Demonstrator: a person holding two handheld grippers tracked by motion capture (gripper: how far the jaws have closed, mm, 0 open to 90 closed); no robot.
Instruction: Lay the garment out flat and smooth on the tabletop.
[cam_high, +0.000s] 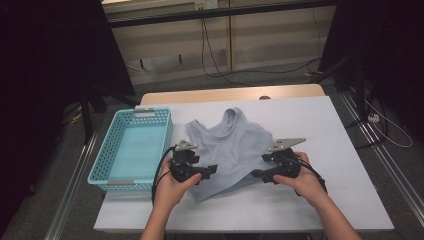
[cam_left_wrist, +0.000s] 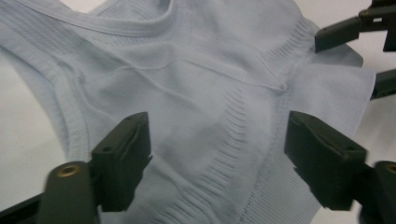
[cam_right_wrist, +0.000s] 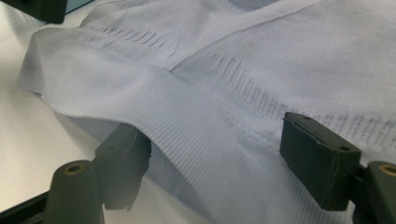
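Left tool (cam_high: 209, 171) and right tool (cam_high: 257, 174) both released, jaws spread with fabric between them but not pinched, at the hem corners of the pale blue ribbed knit tank top (cam_high: 231, 147). Top lies flat mid white desk (cam_high: 320, 135), long axis running away from the person, neckline at the far end, hem near. Turquoise perforated plastic basket (cam_high: 98, 167) left of it, nothing inside
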